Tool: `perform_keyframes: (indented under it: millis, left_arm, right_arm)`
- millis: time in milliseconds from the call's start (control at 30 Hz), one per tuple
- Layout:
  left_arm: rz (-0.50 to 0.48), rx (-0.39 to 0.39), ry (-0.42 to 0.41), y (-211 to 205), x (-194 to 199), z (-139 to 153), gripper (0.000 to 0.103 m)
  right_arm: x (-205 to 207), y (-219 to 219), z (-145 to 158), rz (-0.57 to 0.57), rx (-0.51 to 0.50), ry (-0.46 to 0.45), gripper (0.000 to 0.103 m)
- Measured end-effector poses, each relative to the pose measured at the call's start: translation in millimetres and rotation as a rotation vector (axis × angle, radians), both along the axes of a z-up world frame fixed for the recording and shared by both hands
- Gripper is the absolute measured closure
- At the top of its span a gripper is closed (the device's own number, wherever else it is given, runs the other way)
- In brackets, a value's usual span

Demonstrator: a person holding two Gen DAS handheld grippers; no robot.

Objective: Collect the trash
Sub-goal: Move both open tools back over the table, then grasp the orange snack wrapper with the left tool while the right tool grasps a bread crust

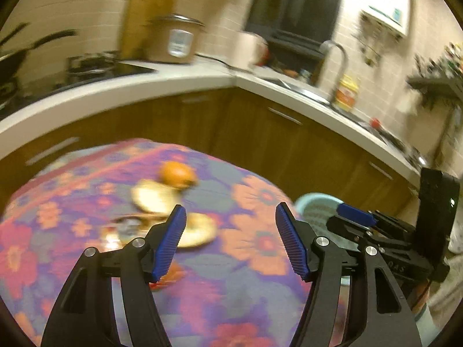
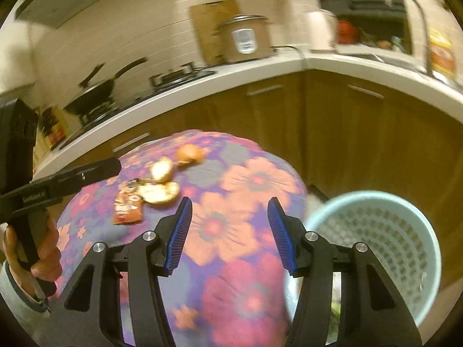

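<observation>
I hold my left gripper [image 1: 231,238] over the flowered tablecloth [image 1: 231,289], jaws spread and empty, pointed down toward the trash. The orange wrapper [image 2: 127,212] lies flat at the left of the pile, its long axis seemingly running left to right, though blur makes that uncertain. Just right of it sit the peels [image 2: 157,192]. My right gripper [image 2: 230,232], also spread with nothing between, hovers beside the pale basket [image 2: 373,202], which stands off the table's right edge, ready for drops.

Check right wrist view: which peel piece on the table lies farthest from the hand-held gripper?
The orange-brown rounded peel at the cluster's far end, near the cabinets; the two pale-faced peels lie closer.
</observation>
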State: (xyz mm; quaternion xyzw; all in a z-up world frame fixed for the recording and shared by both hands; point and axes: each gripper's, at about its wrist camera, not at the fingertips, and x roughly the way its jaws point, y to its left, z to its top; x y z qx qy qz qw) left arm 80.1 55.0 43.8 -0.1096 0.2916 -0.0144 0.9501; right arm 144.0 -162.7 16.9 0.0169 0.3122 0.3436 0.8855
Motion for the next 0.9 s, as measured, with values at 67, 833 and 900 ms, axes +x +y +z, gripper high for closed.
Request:
perform_keyframes:
  millis: [67,833,900]
  left_arm:
    - [0.087,0.002,-0.033,21.9,-11.9,2.2,0.031]
    - [0.241,-0.154,0.204,90.5,10.2,-90.6,0.046]
    - [0.235,-0.147,0.203,89.3,10.8,-90.6,0.051]
  right_arm:
    - [1.6,22.9,0.9,0.038,0.0,-0.026,0.052]
    - [57.4,160.3,-56.5,0.199,-0.228,0.2,0.057]
    - [54.5,162.3,-56.6,0.205,-0.241,0.19,0.067]
